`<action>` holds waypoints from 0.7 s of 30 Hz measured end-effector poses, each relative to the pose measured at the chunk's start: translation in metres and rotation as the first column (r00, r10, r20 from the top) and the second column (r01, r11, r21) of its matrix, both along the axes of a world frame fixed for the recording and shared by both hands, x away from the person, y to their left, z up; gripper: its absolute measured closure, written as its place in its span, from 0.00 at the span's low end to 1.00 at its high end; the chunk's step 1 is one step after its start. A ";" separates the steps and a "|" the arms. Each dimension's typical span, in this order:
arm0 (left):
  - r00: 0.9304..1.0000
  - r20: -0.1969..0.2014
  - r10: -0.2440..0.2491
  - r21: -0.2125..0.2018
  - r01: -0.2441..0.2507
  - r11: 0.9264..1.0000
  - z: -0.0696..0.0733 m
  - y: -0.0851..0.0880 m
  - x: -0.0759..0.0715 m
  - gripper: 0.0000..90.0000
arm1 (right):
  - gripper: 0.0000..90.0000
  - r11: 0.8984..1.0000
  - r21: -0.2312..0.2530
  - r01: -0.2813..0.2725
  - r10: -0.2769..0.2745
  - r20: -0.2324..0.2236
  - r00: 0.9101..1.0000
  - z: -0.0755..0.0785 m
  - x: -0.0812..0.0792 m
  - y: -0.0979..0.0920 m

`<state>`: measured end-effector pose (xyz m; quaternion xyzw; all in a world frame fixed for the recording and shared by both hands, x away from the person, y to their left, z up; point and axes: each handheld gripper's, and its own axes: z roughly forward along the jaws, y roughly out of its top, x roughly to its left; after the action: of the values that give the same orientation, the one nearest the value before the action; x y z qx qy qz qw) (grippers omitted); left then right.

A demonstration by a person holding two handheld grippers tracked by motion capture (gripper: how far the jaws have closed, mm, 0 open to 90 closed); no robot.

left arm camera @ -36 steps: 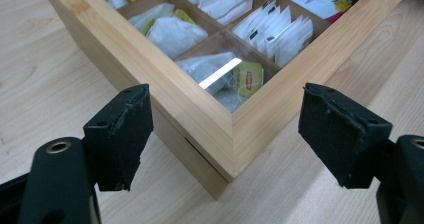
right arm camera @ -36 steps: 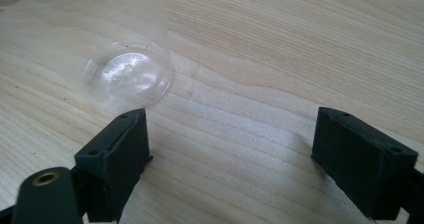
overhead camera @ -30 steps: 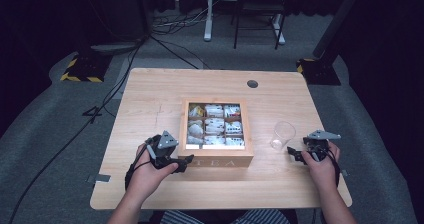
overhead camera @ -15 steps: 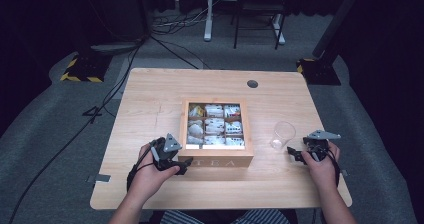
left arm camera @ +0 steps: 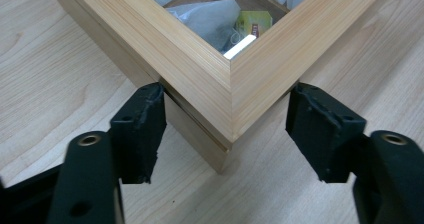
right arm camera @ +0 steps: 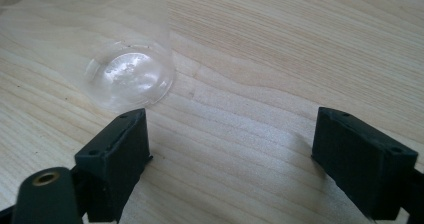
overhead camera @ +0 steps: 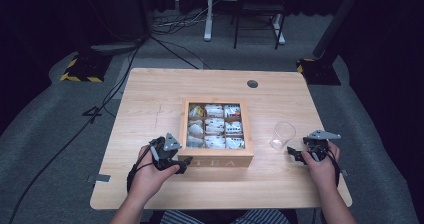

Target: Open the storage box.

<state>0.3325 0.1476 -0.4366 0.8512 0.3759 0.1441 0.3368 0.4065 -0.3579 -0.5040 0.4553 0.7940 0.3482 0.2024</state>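
An open wooden tea box (overhead camera: 216, 157) marked TEA sits mid-table, its compartments holding tea bags (overhead camera: 215, 126). My left gripper (overhead camera: 181, 160) is at the box's near left corner. In the left gripper view its jaws have just been closing, and the corner of the box (left arm camera: 200, 69) stands between them. Both pads (left arm camera: 142, 119) touch the box walls. A clear plastic cup (overhead camera: 283, 135) stands right of the box. My right gripper (overhead camera: 298, 154) rests just right of the cup, open. In the right gripper view the cup (right arm camera: 130, 74) is ahead to the left of its empty jaws (right arm camera: 232, 144).
The wooden table (overhead camera: 150, 99) has bare room behind and left of the box. A round cable hole (overhead camera: 252, 83) lies near the far edge. Chair legs and cables stand on the floor beyond the table.
The left gripper's jaws have narrowed onto the box's near left corner. Neither hand has shifted, and the box and cup stay where they were.
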 end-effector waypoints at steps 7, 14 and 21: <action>1.000 0.014 0.002 0.020 -0.002 1.000 0.006 0.001 -0.001 0.47 | 0.17 1.000 0.000 0.000 0.000 0.000 1.000 0.000 0.000 0.000; 0.995 0.090 0.037 -0.031 -0.034 0.999 0.018 0.004 -0.004 0.53 | 0.17 1.000 0.000 0.000 0.000 0.000 1.000 0.000 0.000 0.000; 0.981 0.178 0.074 -0.094 -0.058 0.994 0.025 0.008 0.000 0.47 | 0.17 1.000 0.001 -0.002 0.002 0.000 1.000 0.000 -0.001 0.000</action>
<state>0.3325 0.1551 -0.4117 0.8057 0.3779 0.2155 0.4019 0.4055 -0.3576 -0.5041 0.4546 0.7943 0.3487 0.2022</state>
